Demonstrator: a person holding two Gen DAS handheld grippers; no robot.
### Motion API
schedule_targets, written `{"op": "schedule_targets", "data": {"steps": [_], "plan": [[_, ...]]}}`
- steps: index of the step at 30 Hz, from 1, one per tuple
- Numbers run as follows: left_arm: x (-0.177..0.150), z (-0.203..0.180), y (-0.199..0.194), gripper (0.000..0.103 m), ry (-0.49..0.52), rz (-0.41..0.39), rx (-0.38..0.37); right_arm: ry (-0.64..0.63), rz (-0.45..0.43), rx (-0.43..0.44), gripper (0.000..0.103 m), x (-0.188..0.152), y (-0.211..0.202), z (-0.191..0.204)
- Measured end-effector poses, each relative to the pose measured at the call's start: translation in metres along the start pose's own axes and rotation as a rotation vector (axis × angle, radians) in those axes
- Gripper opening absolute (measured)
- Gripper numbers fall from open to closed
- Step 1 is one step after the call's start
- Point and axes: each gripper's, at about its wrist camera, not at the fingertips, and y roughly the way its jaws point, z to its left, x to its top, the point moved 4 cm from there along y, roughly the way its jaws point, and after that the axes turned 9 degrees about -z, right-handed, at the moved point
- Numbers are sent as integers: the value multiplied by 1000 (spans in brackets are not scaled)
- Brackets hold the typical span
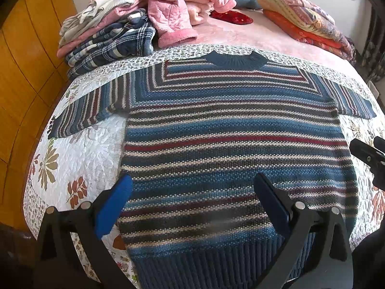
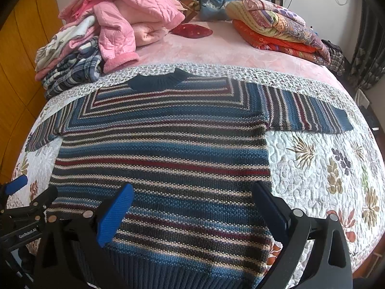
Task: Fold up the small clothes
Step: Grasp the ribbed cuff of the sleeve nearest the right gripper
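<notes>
1. A striped sweater (image 1: 231, 139) lies flat, sleeves spread, on a white floral quilt (image 2: 324, 163) over a pink bed.
2. The left gripper (image 1: 192, 200) and the right gripper (image 2: 192, 204) hover over its lower part, fingers apart, empty.
3. A pile of clothes (image 2: 101, 36) and folded blankets (image 2: 276, 24) lie behind; a wooden wardrobe (image 1: 24, 72) stands on the left.

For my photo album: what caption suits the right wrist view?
Open blue fingers hover over a striped knit sweater spread flat on a floral quilt.

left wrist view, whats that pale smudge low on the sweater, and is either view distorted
Left wrist view: a pale hazy streak blurs the striped sweater, likely lens smear or glare. Both views: fisheye bulges the quilt edges; dark vignette in the corners.
</notes>
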Motion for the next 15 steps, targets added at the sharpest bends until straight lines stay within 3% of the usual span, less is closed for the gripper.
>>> {"op": "schedule_targets", "data": {"steps": [9,13,15], "plan": [[5,-7,3,100,-1,4,-5,9,1,10,99,9,5,-13],[16,-13,15,100,24,-10,32,70,26,-41,99,33,20,-53],[23,-13,23,100,2,12,15,136,49,-70,99,48,32,-84]]}}
